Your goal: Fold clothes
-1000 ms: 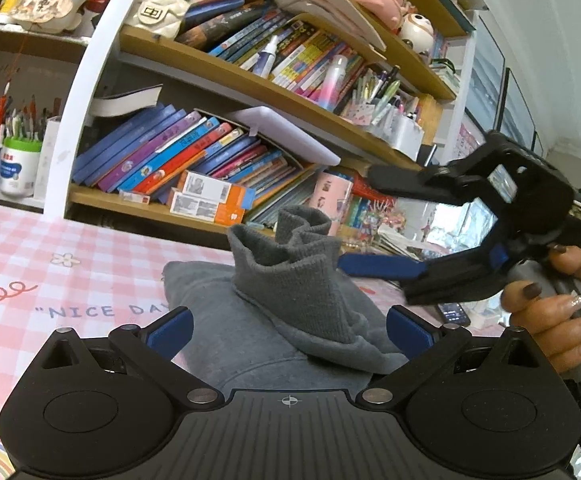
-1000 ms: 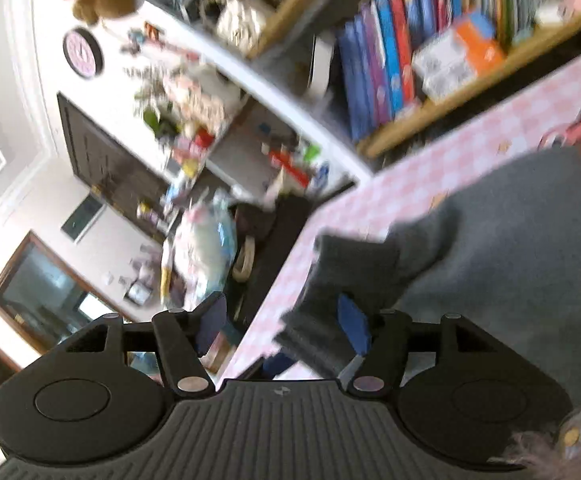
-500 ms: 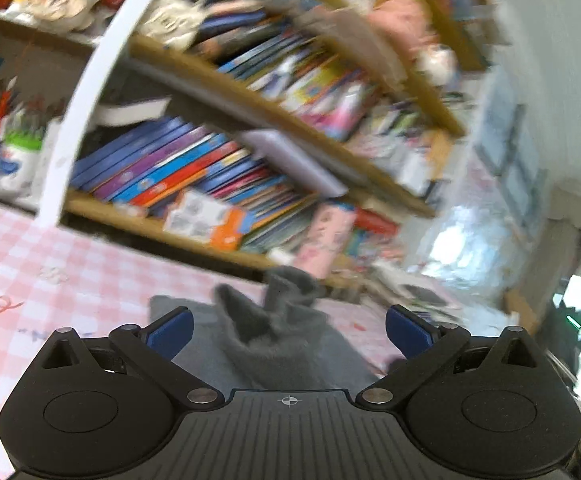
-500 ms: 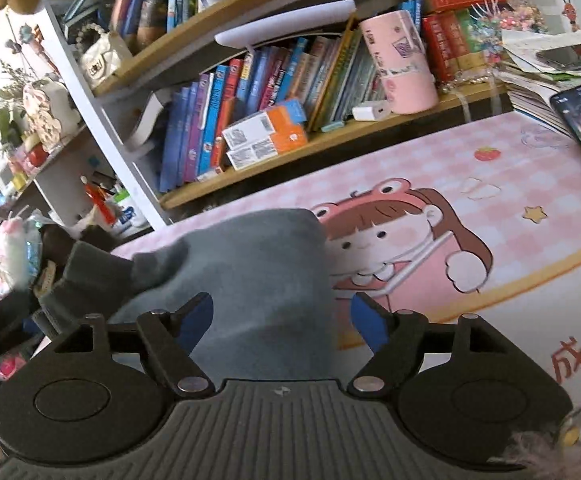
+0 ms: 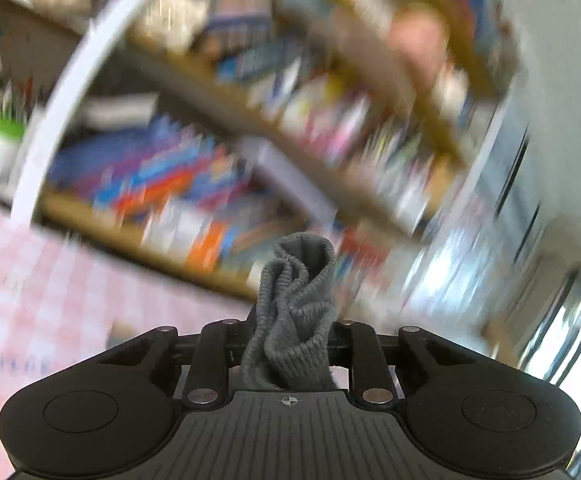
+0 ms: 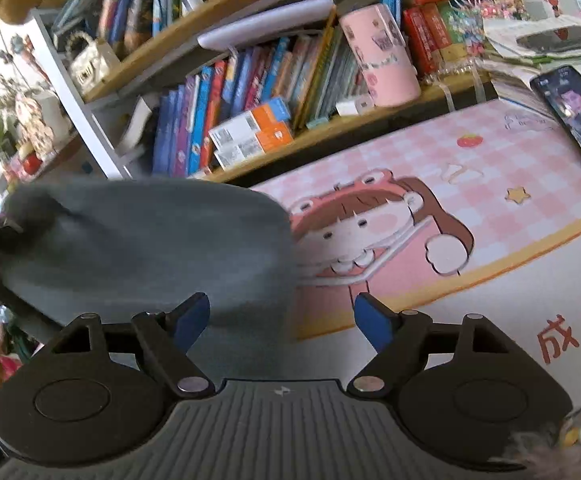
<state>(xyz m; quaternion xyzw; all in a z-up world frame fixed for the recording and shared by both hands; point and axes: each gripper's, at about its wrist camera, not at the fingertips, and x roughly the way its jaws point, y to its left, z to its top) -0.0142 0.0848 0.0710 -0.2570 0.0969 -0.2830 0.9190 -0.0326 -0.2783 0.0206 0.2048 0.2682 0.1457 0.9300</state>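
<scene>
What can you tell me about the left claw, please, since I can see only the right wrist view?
Observer: The left claw has just closed on a bunched ribbed cuff of the grey garment.
Operator: Thank you; is the cuff lying on the mat?
Observer: No, it stands up between the pads, above the pink checked mat.
Operator: Is anything else visible in that view?
Observer: Only the bookshelf behind, heavily blurred.
</scene>
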